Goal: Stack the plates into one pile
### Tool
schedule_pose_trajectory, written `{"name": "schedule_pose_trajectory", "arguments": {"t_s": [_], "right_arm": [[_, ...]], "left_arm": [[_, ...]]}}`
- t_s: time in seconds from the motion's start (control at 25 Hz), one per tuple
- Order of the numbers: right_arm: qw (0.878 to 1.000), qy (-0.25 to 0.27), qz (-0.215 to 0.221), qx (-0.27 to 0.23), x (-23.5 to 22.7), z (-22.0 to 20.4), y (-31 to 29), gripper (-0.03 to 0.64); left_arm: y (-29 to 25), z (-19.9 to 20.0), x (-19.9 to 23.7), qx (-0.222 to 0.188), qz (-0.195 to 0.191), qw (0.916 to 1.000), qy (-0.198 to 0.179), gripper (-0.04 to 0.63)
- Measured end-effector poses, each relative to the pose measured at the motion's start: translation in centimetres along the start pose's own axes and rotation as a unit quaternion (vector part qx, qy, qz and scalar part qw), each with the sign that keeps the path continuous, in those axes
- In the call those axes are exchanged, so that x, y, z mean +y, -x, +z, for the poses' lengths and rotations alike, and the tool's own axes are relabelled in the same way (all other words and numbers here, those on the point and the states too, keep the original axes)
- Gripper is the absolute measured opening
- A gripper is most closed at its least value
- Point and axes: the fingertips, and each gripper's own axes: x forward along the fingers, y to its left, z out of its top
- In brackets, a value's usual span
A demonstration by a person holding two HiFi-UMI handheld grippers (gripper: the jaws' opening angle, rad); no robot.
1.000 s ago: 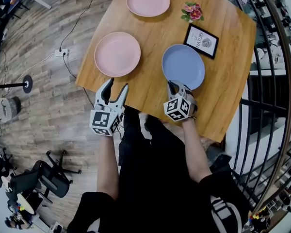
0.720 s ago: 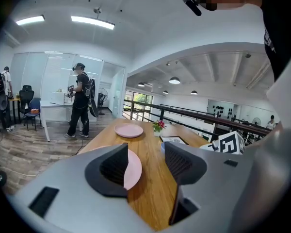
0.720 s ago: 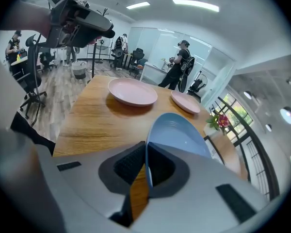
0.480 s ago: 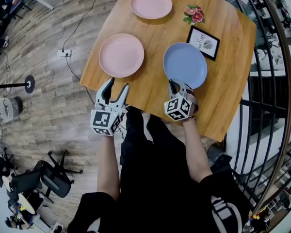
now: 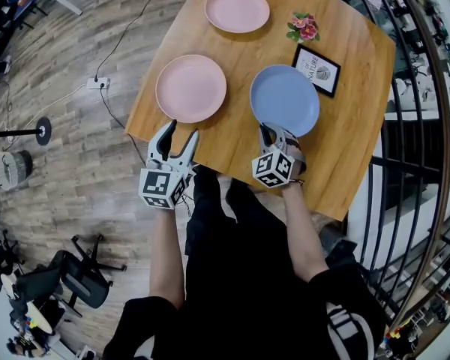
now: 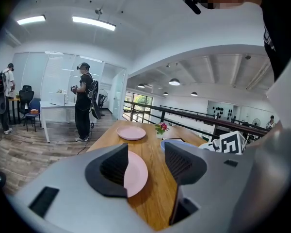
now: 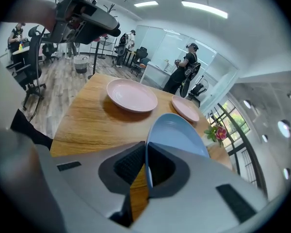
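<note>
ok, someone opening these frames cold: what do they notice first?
The blue plate draws the eye first: the right gripper is clamped on its near rim, on the right side of the wooden table. The near pink plate lies just ahead of the open, empty left gripper, and the far pink plate sits at the table's far edge. Nothing is stacked yet.

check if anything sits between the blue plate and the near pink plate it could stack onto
Nothing visible does. The right gripper is shut on the blue plate at its near rim, and only bare table lies between it and the near pink plate. The framed card and flowers sit on the far side, out of that path.
</note>
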Motion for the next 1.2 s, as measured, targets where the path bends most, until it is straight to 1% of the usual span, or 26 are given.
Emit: {"name": "schedule_pose_trajectory", "arguments": {"t_s": [0.44,0.88,1.2], "right_arm": [[0.999,0.029,0.008,-0.012,1.2,3.9,-1.7,0.026],[0.997,0.046,0.036,-0.042,3.7,10.3,-4.3,0.027],[0.995,0.056,0.061,-0.053,5.8,13.9,-6.0,0.028]], "left_arm": [[0.6,0.4,3.3,-0.002,0.007,1.0000,0.001,0.249],[0.7,1.1,7.9,-0.005,0.021,0.9998,0.005,0.249],[1.5,1.5,10.7,0.002,0.035,0.9994,0.009,0.249]]}}
